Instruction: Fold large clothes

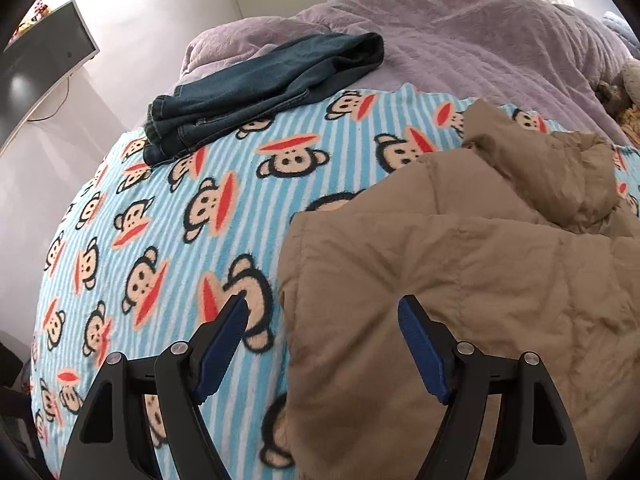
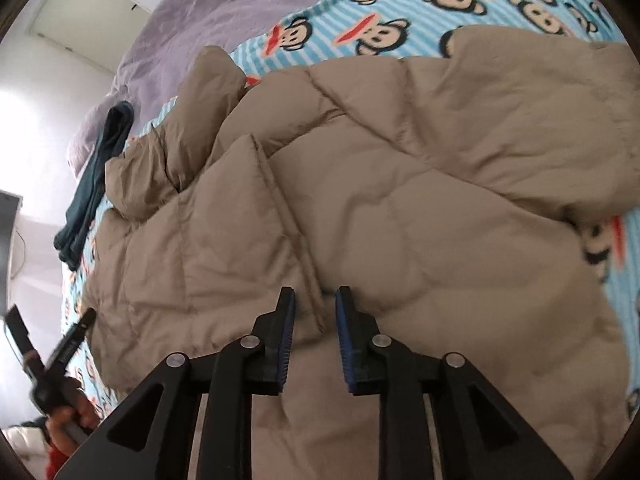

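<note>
A bed (image 1: 460, 40) carries a purple quilt and a monkey-print blanket (image 1: 168, 216); folded jeans (image 1: 256, 92) lie at 11 o'clock; the tan puffer jacket (image 2: 360, 208) sprawls on the blanket; the left gripper (image 1: 322, 312) hovers, fingers wide apart, empty; the right gripper (image 2: 315, 300) has its fingers narrowly parted over a jacket seam.
</note>
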Demonstrator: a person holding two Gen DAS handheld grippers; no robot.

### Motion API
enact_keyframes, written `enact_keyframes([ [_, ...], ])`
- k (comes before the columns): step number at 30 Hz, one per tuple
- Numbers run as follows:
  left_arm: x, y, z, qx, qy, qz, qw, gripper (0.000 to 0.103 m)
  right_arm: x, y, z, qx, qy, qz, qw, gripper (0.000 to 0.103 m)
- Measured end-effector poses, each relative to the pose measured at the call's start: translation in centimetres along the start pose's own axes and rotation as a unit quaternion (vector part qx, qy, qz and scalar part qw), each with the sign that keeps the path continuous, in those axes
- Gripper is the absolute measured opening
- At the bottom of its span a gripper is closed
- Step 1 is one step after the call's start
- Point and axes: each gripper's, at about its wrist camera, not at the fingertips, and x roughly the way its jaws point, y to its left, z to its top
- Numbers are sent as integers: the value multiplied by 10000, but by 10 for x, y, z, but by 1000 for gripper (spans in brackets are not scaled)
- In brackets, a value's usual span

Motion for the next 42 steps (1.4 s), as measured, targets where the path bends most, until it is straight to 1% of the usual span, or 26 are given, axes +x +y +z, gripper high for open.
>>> enact_keyframes([
  [3, -11, -7, -7, 34, 58, -80, 9999, 78, -15, -14, -5, 17, 31, -70, 10000, 27],
  [4, -15, -11, -10, 41, 111, -122, 9999, 78, -19, -18, -8, 36, 31, -66, 10000, 32],
  [5, -18, -16, -13, 40, 160, -167, 9997, 78, -22, -22, -11, 59, 41, -58, 10000, 40],
  [7, -26, -26, -20, 40, 260, -296, 9992, 78, -29, -26, -18, 107, 70, 4, 9999, 50],
  [9, -34, -37, -28, 83, 368, -443, 9983, 78, -34, -29, -25, 139, 85, 21, 9999, 53],
  [11, -46, -53, -38, 206, 453, -597, 9970, 78, -40, -32, -36, 145, 142, 15, 9998, 62],
  [12, -50, -60, -41, 266, 482, -649, 9964, 78, -43, -33, -41, 160, 163, 38, 9997, 64],
  [14, -63, -76, -49, 430, 530, -800, 9945, 78, -50, -39, -51, 205, 203, 111, 9995, 75],
  [16, -73, -89, -56, 541, 544, -911, 9929, 78, -56, -47, -58, 264, 211, 198, 9992, 80],
  [20, -90, -115, -67, 732, 659, -1140, 9886, 78, -67, -67, -72, 467, 197, 314, 9982, 81],
  [23, -97, -135, -75, 878, 739, -1246, 9855, 78, -75, -83, -79, 567, 192, 383, 9975, 82],
  [24, -100, -142, -78, 922, 735, -1245, 9852, 82, -77, -87, -80, 594, 191, 384, 9973, 82],
  [25, -102, -148, -80, 962, 739, -1233, 9849, 103, -79, -92, -81, 626, 195, 385, 9971, 83],
  [26, -105, -152, -81, 970, 705, -1210, 9854, 103, -81, -100, -80, 674, 210, 405, 9967, 92],
  [27, -108, -158, -83, 991, 684, -1227, 9851, 103, -82, -105, -79, 719, 221, 436, 9962, 95],
  [28, -111, -165, -84, 1037, 708, -1251, 9842, 103, -84, -111, -78, 762, 214, 459, 9958, 103],
  [32, -118, -187, -86, 1132, 739, -1271, 9826, 103, -94, -134, -71, 879, 106, 482, 9949, 103],
  [37, -125, -214, -88, 1147, 789, -1309, 9816, 103, -106, -164, -57, 1059, -48, 621, 9924, 103],
  [42, -129, -237, -90, 1187, 826, -1274, 9813, 103, -118, -204, -35, 1452, -300, 767, 9860, 103],
])
